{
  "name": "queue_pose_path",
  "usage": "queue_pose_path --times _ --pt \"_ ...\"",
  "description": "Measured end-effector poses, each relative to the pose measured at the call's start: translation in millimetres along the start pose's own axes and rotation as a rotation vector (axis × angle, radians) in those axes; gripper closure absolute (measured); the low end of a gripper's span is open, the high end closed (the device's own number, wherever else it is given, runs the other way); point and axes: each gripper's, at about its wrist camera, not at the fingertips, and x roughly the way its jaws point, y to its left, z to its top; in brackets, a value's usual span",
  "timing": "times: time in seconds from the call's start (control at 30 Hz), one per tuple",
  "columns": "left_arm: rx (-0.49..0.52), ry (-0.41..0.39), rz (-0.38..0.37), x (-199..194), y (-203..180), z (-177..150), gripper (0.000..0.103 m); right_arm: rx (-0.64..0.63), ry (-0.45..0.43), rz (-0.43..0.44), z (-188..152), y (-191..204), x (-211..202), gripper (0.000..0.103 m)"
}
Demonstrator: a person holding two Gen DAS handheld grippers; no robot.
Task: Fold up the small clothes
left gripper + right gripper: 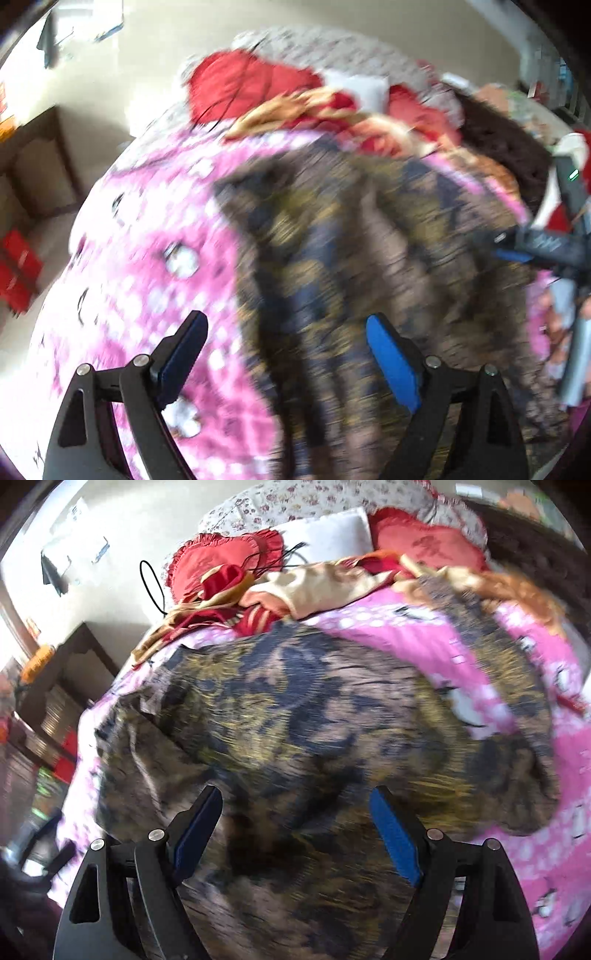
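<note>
A dark patterned garment (351, 236) in brown, navy and gold lies spread on a pink printed bedspread (147, 266). It fills the middle of the right wrist view (295, 720) too, with one part trailing to the right. My left gripper (288, 332) is open and empty above the garment's left edge. My right gripper (295, 805) is open and empty over the garment's near part. The right gripper also shows at the right edge of the left wrist view (517, 247). Both views are motion-blurred.
Red heart-shaped cushions (221, 561), a white pillow (325, 531) and a red and gold crumpled cloth (295, 587) lie at the bed's far end. A black cable (151, 583) loops by the cushions. A dark wooden cabinet (62, 686) stands left of the bed.
</note>
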Motion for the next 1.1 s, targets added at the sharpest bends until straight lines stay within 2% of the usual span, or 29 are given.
queue_pose_path --times 0.1,0.17,0.2,0.23,0.27,0.3,0.37,0.47,0.5,0.53,0.57,0.6,0.63,0.67,0.7,0.73,0.8,0.87,0.93,1.0,1.07,1.1 --pt "0.004 0.075 0.063 22 3 -10 0.012 -0.025 0.035 0.002 -4 16 11 0.024" --pt "0.028 0.103 0.092 34 1 -14 0.012 -0.083 0.071 -0.034 -10 28 24 0.024" --pt "0.040 0.110 0.108 40 -1 -16 0.012 -0.122 0.087 -0.065 -12 33 32 0.038" --pt "0.052 0.120 0.121 44 -1 -18 0.012 -0.140 0.087 -0.079 -12 33 35 0.077" --pt "0.056 0.125 0.124 46 -1 -19 0.012 -0.151 0.080 -0.091 -10 31 34 0.097" --pt "0.052 0.124 0.125 47 0 -20 0.012 -0.140 0.048 -0.081 -6 27 26 0.102" --pt "0.024 0.114 0.129 47 6 -20 0.012 -0.130 -0.046 -0.077 3 20 1 0.102" --pt "-0.019 0.128 0.144 50 16 -20 0.012 -0.118 -0.241 -0.130 17 4 -51 0.102" --pt "-0.031 0.133 0.145 50 16 -17 0.012 -0.105 -0.303 -0.173 20 -6 -68 0.102" --pt "-0.047 0.137 0.140 51 20 -18 0.012 -0.101 -0.326 -0.208 21 -13 -74 0.102" --pt "-0.053 0.138 0.138 51 23 -18 0.012 -0.099 -0.324 -0.236 21 -20 -74 0.102" --pt "-0.056 0.137 0.142 50 25 -18 0.012 -0.100 -0.280 -0.255 22 -31 -66 0.094" --pt "-0.055 0.137 0.148 49 26 -18 0.012 -0.099 -0.178 -0.296 21 -43 -48 0.087" --pt "-0.054 0.136 0.152 47 29 -18 0.012 -0.100 -0.081 -0.356 19 -55 -32 0.085" --pt "-0.056 0.135 0.154 45 32 -18 0.012 -0.098 -0.046 -0.398 17 -65 -26 0.085" --pt "-0.063 0.135 0.148 43 35 -18 0.012 -0.085 -0.057 -0.420 14 -71 -30 0.083" --pt "-0.077 0.129 0.134 39 43 -16 0.012 -0.049 -0.135 -0.442 12 -75 -48 0.076" --pt "-0.090 0.087 0.109 31 47 -9 0.012 -0.050 -0.210 -0.414 16 -62 -63 0.072" --pt "-0.092 0.038 0.106 22 47 1 0.012 -0.096 -0.217 -0.304 22 -38 -66 0.069" --pt "-0.104 0.020 0.118 22 45 7 0.012 -0.157 -0.216 -0.239 26 -9 -63 0.069" --pt "-0.128 0.061 0.114 35 44 18 0.012 -0.264 -0.205 -0.140 25 31 -54 0.068" --pt "-0.137 0.077 0.115 40 46 19 0.012 -0.338 -0.172 -0.046 26 59 -44 0.068"
